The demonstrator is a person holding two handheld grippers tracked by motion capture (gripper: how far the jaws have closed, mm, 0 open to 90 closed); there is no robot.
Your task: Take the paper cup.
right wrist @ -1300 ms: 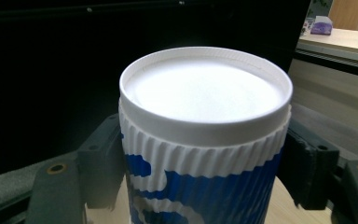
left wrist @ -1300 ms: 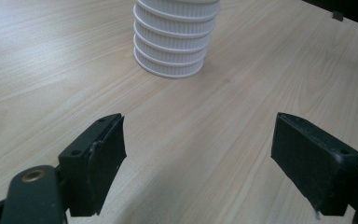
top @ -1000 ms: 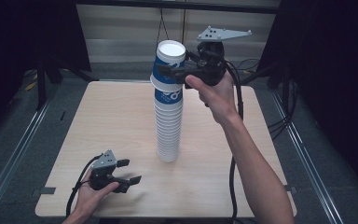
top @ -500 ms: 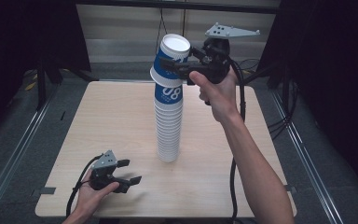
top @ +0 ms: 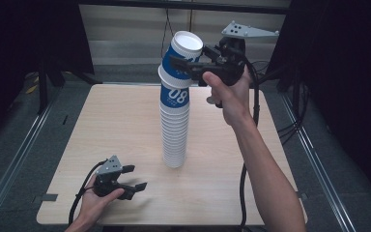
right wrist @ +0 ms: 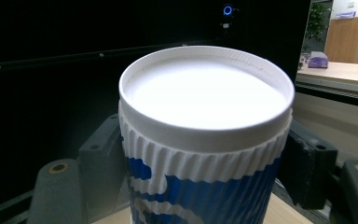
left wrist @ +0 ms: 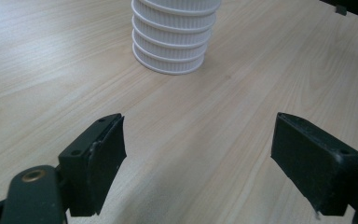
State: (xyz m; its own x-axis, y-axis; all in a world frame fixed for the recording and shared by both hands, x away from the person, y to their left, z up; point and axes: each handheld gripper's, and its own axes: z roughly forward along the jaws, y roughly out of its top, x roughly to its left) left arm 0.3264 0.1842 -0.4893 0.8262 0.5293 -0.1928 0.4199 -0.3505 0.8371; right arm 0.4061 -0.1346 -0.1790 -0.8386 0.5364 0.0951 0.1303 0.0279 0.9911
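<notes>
The high view looks forward and down over the whole bench (top: 125,145), with the cup stack (top: 175,130) at its centre. The left gripper view sits low and near the bench, facing the stack's base (left wrist: 172,42). The right gripper view looks level and very close at the stack's top cup (right wrist: 205,140). All three share the stack.

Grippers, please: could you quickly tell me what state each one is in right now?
Left gripper: open, holding nothing, low over the table.
Right gripper: closed on the top cup, tilted atop the cup stack.
</notes>
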